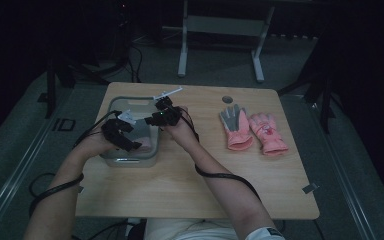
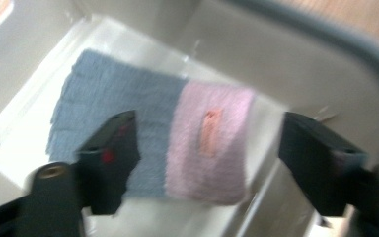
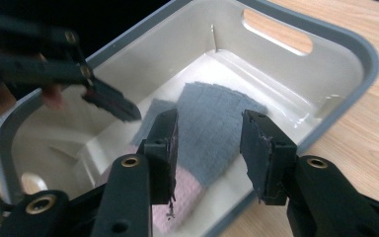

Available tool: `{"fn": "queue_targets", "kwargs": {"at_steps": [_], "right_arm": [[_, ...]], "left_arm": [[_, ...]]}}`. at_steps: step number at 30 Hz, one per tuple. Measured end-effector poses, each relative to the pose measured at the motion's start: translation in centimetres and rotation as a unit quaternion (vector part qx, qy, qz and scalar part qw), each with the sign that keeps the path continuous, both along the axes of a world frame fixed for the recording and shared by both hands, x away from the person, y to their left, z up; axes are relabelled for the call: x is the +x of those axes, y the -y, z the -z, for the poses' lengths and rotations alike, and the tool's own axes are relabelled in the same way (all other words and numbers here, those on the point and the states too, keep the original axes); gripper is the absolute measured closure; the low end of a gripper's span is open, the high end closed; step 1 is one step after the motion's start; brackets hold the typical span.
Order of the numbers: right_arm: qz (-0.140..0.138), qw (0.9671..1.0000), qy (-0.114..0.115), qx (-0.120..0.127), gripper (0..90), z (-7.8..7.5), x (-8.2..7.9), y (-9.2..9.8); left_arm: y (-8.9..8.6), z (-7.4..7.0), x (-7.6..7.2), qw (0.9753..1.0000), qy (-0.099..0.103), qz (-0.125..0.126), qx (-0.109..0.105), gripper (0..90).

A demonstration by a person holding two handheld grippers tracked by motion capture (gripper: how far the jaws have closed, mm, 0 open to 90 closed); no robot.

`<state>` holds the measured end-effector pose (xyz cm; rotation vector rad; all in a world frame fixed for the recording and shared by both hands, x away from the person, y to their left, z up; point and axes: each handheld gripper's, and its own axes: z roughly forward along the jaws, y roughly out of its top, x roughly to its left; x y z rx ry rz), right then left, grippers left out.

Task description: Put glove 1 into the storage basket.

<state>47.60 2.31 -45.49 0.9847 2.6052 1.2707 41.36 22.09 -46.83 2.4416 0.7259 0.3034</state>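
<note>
High view: I have both claws over the grey-rimmed plastic bin [image 1: 111, 107] at the left of the wooden surface [image 1: 180, 190]. The left claw [image 1: 128, 144] reaches in from the near left corner; the right claw [image 1: 156, 119] comes over the bin's right wall. A pair of pink gloves [image 1: 255, 131] lies well apart to the right, one palm up and one back up, not involved in this step.

Left gripper view: the jaws of the left claw [image 2: 209, 158] stand wide apart with nothing between them. Below them, flat on the bin floor, lies a knitted cloth item, grey at one end and pink at the other [image 2: 153, 143], with a small orange patch on the pink part. It looks like a folded sock or cuff; I cannot tell which.

Right gripper view: the right claw [image 3: 208, 148] is also spread and empty, aimed at the grey end of the cloth [image 3: 212, 128].

My judgement: both claws are held open above the cloth so either can descend and pinch an edge. The flat lie against the bin floor will likely require a low, angled approach.
</note>
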Motion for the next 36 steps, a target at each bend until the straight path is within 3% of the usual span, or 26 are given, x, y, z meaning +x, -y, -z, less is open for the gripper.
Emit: {"fn": "queue_targets", "kwargs": {"at_steps": [2, 5, 10, 15, 21, 25, 27, 29, 33, 36], "right_arm": [[-0.003, 1.0, 0.004, 0.001, 57.9, -0.3, -0.3, 0.6], [-0.004, 0.9999, 0.011, 0.003, 57.6, -0.8, -0.8, 1.6], [-0.003, 0.9997, 0.026, 0.004, 57.1, -1.6, -1.3, 3.2], [0.008, 0.9986, 0.052, 0.0, 57.0, -2.7, -2.0, 6.1], [0.015, 0.9981, 0.06, -0.001, 56.8, -3.1, -2.3, 9.1], [0.021, 0.9975, 0.066, -0.012, 57.9, -3.0, -2.5, 11.0], [0.025, 0.9974, 0.066, -0.016, 58.7, -3.0, -2.5, 12.0], [0.028, 0.9973, 0.066, -0.018, 58.7, -3.0, -2.5, 12.6], [0.033, 0.9969, 0.071, -0.003, 59.3, -3.0, -2.9, 15.5], [0.036, 0.9958, 0.082, -0.017, 58.4, -2.9, -3.1, 16.8]], "left_arm": [[0.3, -0.4, -0.3, 0.9999, -0.007, 0.006, -0.01, 14.3], [1.1, -0.9, -0.9, 0.9999, -0.001, 0.002, -0.014, 11.8], [2.4, -1.5, -1.6, 0.9993, 0.02, 0.016, -0.028, 4.7], [5.1, -2.0, -3.0, 0.9966, 0.029, 0.048, -0.061, 3.1], [7.9, -2.2, -4.0, 0.9939, 0.03, 0.076, -0.074, 3.1], [9.5, -1.7, -4.6, 0.9933, 0.021, 0.091, -0.069, 3.2], [10.4, -1.3, -5.0, 0.9936, 0.02, 0.099, -0.051, 3.2], [10.4, -1.3, -5.0, 0.9936, 0.02, 0.099, -0.051, 3.3], [12.2, 0.1, -6.5, 0.9916, 0.009, 0.114, -0.061, 3.3], [13.0, 1.1, -7.3, 0.9908, 0.002, 0.124, -0.054, 3.2]]}}
